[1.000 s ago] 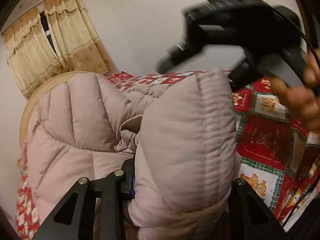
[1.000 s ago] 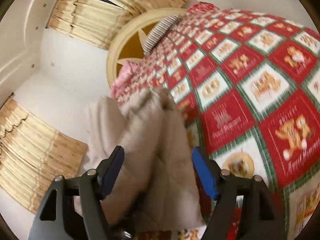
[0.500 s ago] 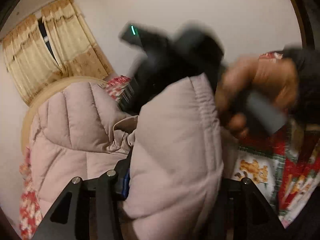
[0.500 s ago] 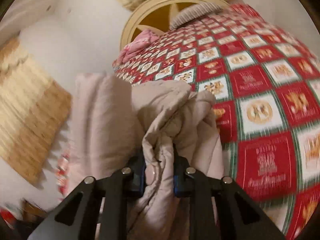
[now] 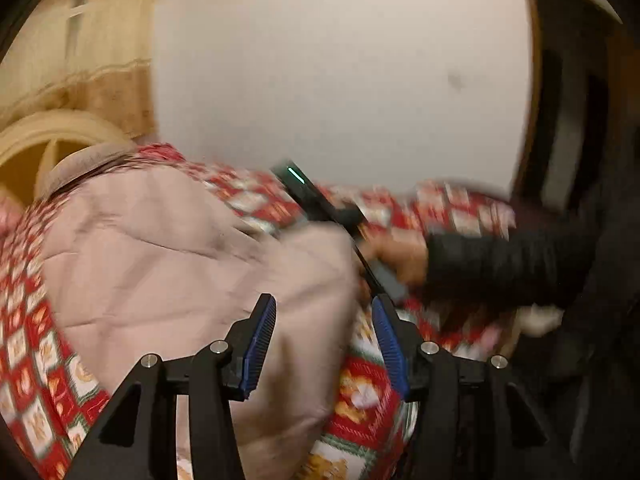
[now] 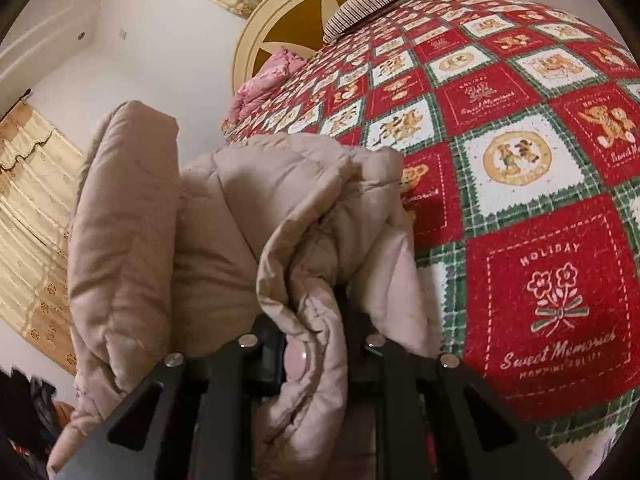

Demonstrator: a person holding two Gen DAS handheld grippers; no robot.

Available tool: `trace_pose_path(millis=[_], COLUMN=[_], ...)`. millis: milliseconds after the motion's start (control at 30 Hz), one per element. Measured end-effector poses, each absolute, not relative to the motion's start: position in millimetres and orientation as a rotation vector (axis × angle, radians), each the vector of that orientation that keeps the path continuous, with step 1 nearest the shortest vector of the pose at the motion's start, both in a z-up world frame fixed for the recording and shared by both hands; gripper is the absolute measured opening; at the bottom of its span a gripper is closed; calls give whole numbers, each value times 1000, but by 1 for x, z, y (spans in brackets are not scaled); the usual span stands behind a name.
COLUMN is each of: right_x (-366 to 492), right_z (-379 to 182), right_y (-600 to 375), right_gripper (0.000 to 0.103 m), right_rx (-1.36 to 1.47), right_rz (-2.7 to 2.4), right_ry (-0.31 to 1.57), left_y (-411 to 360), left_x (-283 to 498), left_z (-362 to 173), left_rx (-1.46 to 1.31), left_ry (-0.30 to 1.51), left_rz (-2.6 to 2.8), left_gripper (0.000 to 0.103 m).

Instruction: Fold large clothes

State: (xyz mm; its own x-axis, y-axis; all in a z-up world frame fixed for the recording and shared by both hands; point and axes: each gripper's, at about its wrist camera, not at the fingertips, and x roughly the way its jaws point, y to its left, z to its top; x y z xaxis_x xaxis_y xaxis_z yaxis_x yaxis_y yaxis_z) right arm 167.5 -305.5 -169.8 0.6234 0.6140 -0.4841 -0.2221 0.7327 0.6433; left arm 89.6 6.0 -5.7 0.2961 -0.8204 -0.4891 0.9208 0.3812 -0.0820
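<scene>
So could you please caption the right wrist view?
Right gripper clamps a beige quilted puffer jacket over the red patchwork bedspread.

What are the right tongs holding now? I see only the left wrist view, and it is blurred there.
Observer: The right tongs are shut on a bunched fold of the beige jacket; their jaws have just been closing on it.
Operator: Is the rest flat?
Observer: No, one padded part stands upright left of the tongs.
Operator: What is by the headboard?
Observer: A striped pillow.
</scene>
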Motion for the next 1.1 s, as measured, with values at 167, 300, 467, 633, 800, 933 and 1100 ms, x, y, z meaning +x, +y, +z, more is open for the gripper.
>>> trace_pose_path(millis=[167,300,467,633,800,933,1100], right_x=[166,162,164,174,176,174,155], right_z=[-164,-163,-165,-173,-178,-178,-164], right_y=[-297,-295,-293,-296,-303,-307,-327], right_gripper=[19,19,19,19,19,19,23], right_rx=[513,500,483,522,567,583,581], right_rz=[483,477,487,540,559,533,465], right_ry=[750,746,766,792,798,782,767], left_y=[34,17,-45,-95,-120,-123,-134], left_x=[177,246,261,235,234,248,251], left_z=[20,4,-22,-43,-67,-86,-100], left_rx=[40,-47,22,245,381,395,468], left_ry=[416,494,577,590,618,653,681], left_rz=[-801,-725,-839,-867,-844,-807,-763], left_gripper=[60,60,60,60,61,61,62])
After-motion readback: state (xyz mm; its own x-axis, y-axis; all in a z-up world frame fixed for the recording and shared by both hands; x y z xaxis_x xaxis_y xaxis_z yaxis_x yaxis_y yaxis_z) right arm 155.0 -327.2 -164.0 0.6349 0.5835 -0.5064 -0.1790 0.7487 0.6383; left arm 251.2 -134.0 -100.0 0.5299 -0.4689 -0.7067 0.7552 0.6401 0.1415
